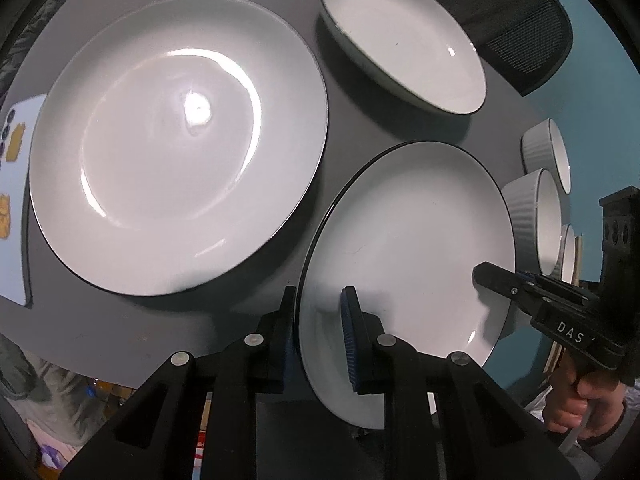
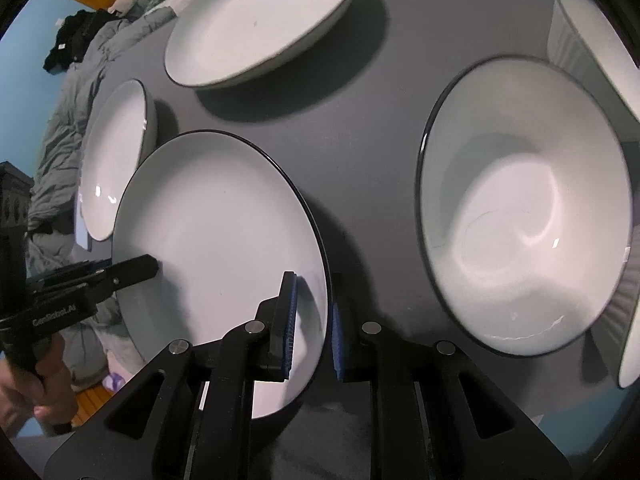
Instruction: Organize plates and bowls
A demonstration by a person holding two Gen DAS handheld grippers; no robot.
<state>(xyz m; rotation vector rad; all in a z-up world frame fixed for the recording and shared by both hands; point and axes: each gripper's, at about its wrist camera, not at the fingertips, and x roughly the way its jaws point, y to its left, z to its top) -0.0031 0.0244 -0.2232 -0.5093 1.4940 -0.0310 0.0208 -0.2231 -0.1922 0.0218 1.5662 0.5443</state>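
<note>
A medium white plate with a dark rim (image 1: pixel 408 248) (image 2: pixel 224 240) rests near the front edge of the round dark grey table (image 1: pixel 120 320). My left gripper (image 1: pixel 320 328) is shut on its left rim, one finger outside and the blue pad on the inside. My right gripper (image 2: pixel 314 328) is shut on the opposite rim; it shows at the plate's right side (image 1: pixel 486 276). The left gripper's tip (image 2: pixel 148 266) appears at the plate's left edge. A large white plate (image 1: pixel 176 140) lies to the left. A shallow white dish (image 1: pixel 404 40) (image 2: pixel 260 20) sits behind.
A deep white bowl (image 2: pixel 524 208) stands right of the held plate, with ribbed white bowls (image 1: pixel 536 220) (image 1: pixel 548 152) beside it. A pale flat card (image 1: pixel 16 200) lies at the table's left edge. A black chair (image 1: pixel 520 40) stands behind. A hand (image 1: pixel 580 400) holds the right gripper.
</note>
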